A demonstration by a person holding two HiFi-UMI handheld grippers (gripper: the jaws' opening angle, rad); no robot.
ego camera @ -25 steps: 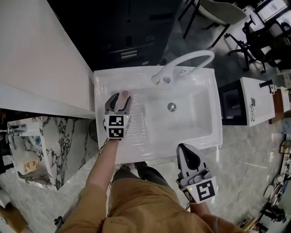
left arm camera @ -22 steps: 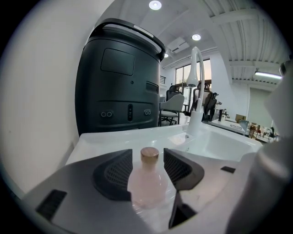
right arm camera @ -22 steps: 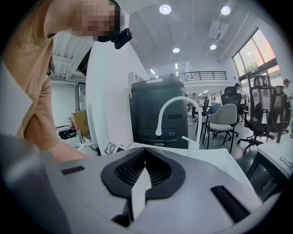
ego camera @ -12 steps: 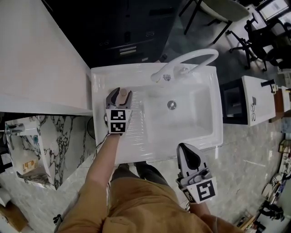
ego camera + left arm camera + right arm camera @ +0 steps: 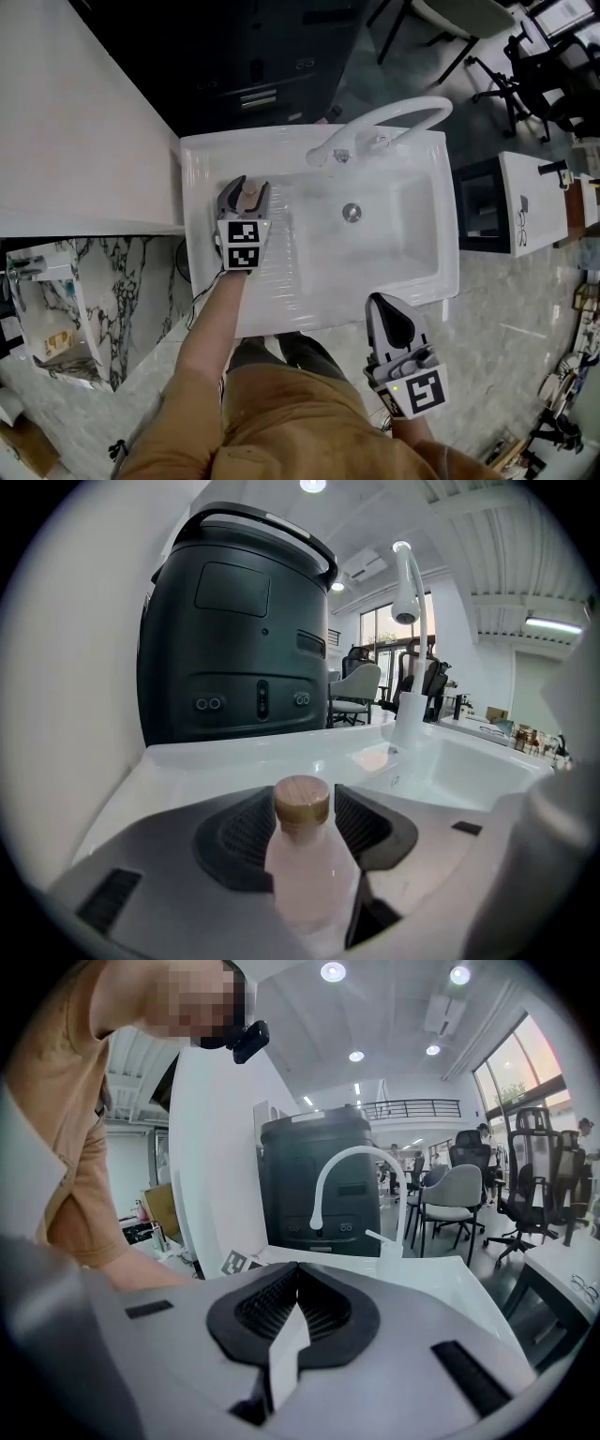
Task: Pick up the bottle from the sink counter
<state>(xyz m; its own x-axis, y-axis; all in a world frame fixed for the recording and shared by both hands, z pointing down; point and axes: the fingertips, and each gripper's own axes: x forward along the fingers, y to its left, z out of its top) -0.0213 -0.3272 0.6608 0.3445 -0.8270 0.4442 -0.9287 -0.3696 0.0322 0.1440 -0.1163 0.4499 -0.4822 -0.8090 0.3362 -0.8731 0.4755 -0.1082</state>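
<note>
A pale pink bottle (image 5: 309,874) with a wood-coloured cap (image 5: 248,195) stands upright on the left drainer side of the white sink counter (image 5: 211,291). My left gripper (image 5: 245,186) reaches over that drainer, and its ribbed pads (image 5: 230,832) hug the bottle on both sides. In the left gripper view the gripper (image 5: 306,801) is shut on the bottle, whose base is hidden. My right gripper (image 5: 386,311) hangs off the counter's front right corner, shut and holding nothing, its pads meeting (image 5: 298,1274).
The sink basin (image 5: 394,253) with its drain lies right of the bottle. A curved white faucet (image 5: 394,117) arches over the back rim. A big black appliance (image 5: 234,621) stands behind the counter. A white wall panel (image 5: 75,122) borders the left side.
My left gripper has slid forward so the bottle, earlier just beyond its tips, now sits between the jaws. The right gripper has stayed where it was.
</note>
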